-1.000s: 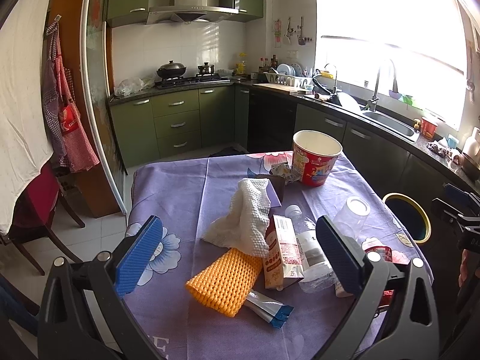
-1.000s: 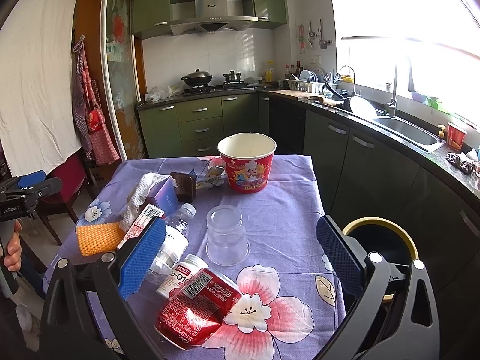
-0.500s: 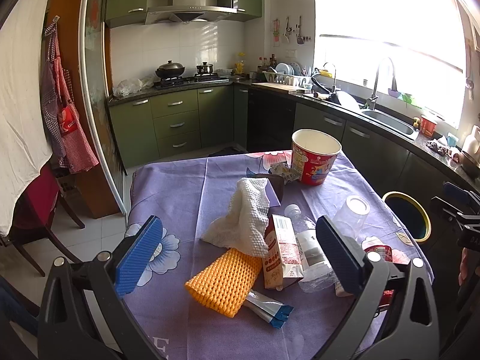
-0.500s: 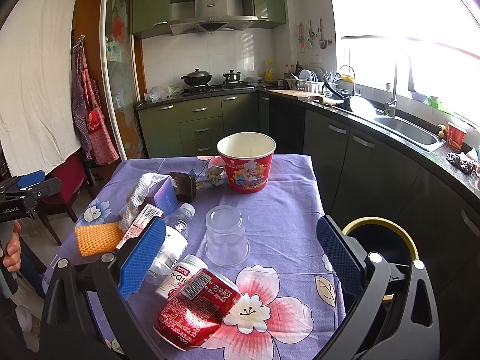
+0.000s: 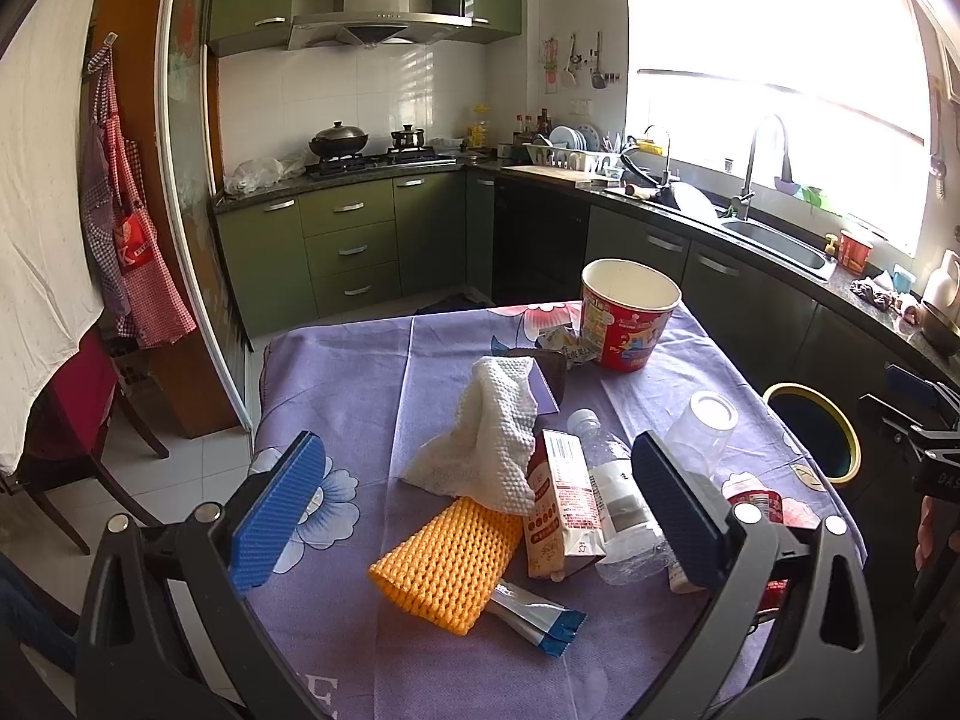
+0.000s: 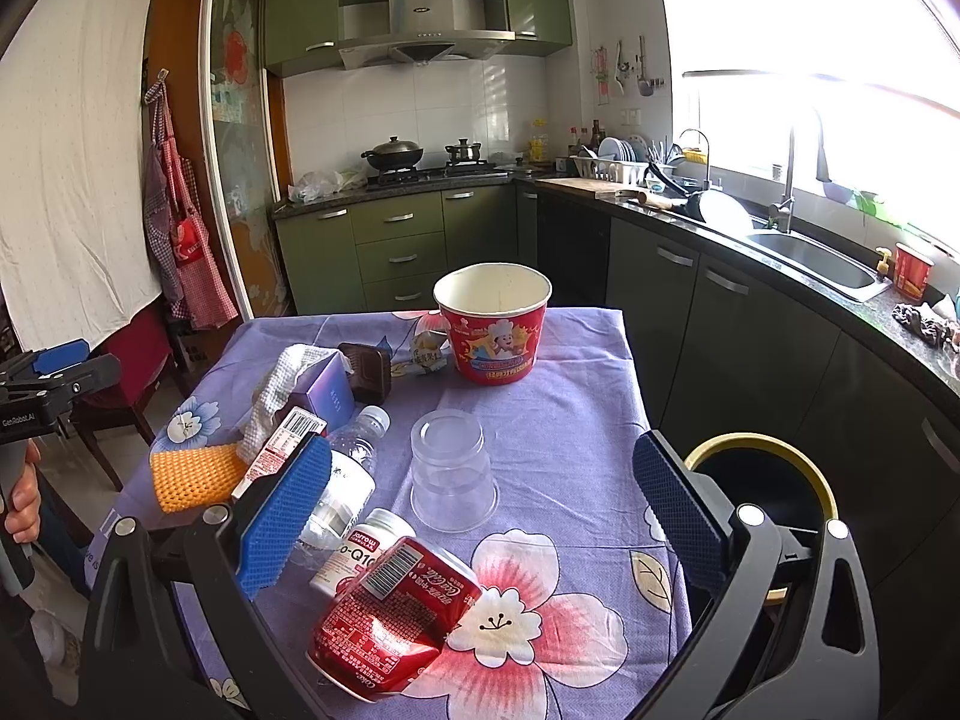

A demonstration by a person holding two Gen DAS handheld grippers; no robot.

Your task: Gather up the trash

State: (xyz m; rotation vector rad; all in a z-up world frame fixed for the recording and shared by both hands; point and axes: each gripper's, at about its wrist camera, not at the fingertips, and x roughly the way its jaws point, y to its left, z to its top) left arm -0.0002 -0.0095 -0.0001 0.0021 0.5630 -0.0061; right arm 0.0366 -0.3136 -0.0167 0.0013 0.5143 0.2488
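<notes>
**Trash spread across the purple table, both claws wide and empty**

We saw the trash lying in a loose heap on the purple flowered tablecloth [image 6: 576, 420]. Closest under our right gripper [image 6: 480, 516], just below and between its spread fingers, lay a crushed red cola can [image 6: 390, 618], touching a white supplement bottle [image 6: 360, 552] that lay against the left blue pad. Ahead of the gap stood an upturned clear plastic cup [image 6: 453, 471]. Behind the left pad lay a clear water bottle [image 6: 348, 468], and further left a small carton [image 6: 282, 444], an orange foam net [image 6: 192, 474], a white cloth [image 6: 273, 390] and a purple box [image 6: 327, 387]. Far ahead stood the red paper bucket [image 6: 492, 330], upright, with a crumpled wrapper [image 6: 426, 354] just beside it. Off the table, behind the right pad, we saw the yellow-rimmed bin [image 6: 762, 480].

Our left gripper [image 5: 474, 504] was also opened wide, holding nothing. Between its fingers lay the orange net [image 5: 447, 558], the white cloth [image 5: 486, 450] draped over the net's far end, and the carton [image 5: 561, 504] leaning on the water bottle [image 5: 612, 498]. A blue-and-white sachet [image 5: 534, 615] poked out from under the net, nearest the claw. Just beyond the right pad stood the clear cup [image 5: 702, 432]; the bucket [image 5: 627, 315] stood far ahead.
</notes>
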